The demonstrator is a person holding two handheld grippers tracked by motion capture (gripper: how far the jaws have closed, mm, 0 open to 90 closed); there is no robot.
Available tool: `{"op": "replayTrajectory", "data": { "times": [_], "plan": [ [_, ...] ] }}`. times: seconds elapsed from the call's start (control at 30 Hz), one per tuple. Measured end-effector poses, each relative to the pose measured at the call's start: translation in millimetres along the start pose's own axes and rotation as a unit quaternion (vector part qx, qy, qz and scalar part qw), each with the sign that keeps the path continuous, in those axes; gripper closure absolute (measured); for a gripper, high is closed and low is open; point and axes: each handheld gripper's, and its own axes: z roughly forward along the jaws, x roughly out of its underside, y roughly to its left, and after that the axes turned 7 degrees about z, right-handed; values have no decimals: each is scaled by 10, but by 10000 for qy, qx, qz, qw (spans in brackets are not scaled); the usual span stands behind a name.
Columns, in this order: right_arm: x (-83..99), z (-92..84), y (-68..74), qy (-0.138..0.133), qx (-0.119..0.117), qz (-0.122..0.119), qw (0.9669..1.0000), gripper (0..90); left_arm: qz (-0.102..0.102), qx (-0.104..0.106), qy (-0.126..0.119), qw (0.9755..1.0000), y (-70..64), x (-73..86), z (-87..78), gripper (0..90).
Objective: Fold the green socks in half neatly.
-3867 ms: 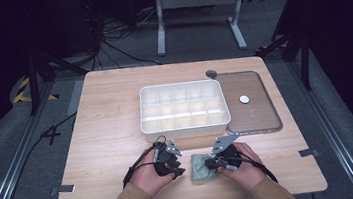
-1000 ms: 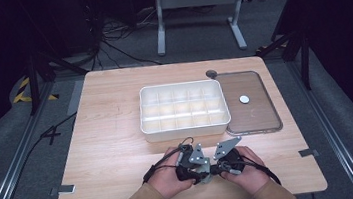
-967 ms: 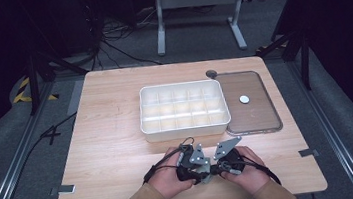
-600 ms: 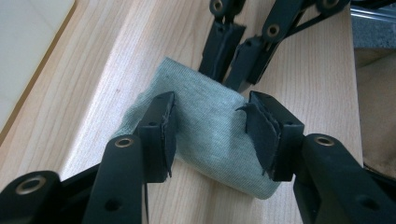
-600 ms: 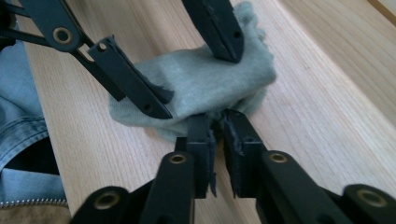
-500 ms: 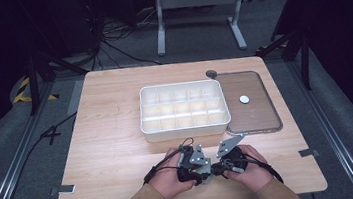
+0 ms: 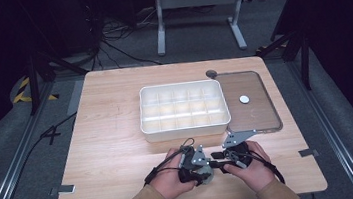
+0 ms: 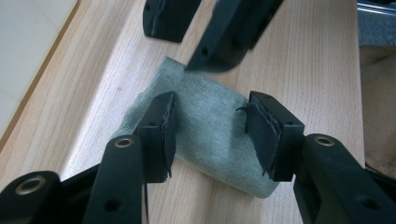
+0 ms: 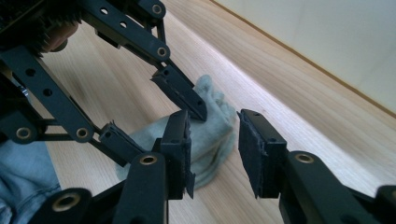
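Note:
A small grey-green cloth [image 8: 210, 116] lies folded into a soft bundle on the wooden table [image 7: 113, 137], near its front edge. My left gripper [image 8: 212, 135] straddles it, a pad pressed against each side, and the cloth bulges between them. From the right, my right gripper [image 9: 215, 154] faces the bundle [image 9: 212, 126]. Its jaws have just been opening and stand apart with bare wood between the pads. In the high view both grippers meet tip to tip: the left gripper [image 7: 206, 169] over the cloth [image 7: 206, 176], the right gripper [image 7: 219, 161] beside it.
A white compartment tray [image 7: 186, 130] sits mid-table just beyond the hands. Beside it on the right lies a clear lid [image 7: 259, 115] with a white disc [image 7: 244, 99] on it. A small dark round object [image 7: 210, 73] lies at the lid's far corner.
Since the first frame the left hand has come in to the right over the cloth, now folded smaller. In the last second the right jaws have spread and drawn slightly back.

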Motion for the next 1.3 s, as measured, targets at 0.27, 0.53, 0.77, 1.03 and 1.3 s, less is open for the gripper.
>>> {"op": "replayTrajectory", "data": {
  "times": [0.27, 0.53, 0.77, 1.03, 1.3],
  "plan": [
    [47, 130, 14, 70, 52, 54, 9999, 580, -4, -4, 19, 10000, -7, -5, -26, 500],
    [64, 190, -28, 225, 50, 83, 9997, 543, -336, -110, 102, 9993, -16, 101, -193, 398],
    [61, 231, -53, 348, -98, 269, 9990, 504, -464, -224, 488, 9975, -104, 99, -99, 339],
    [43, 283, -83, 475, -252, 482, 9974, 491, -414, -310, 515, 9973, -122, 108, -76, 314],
    [59, 329, -137, 499, -575, 649, 9950, 554, -407, -325, 510, 9973, -123, 107, -66, 300]
  ]
}}
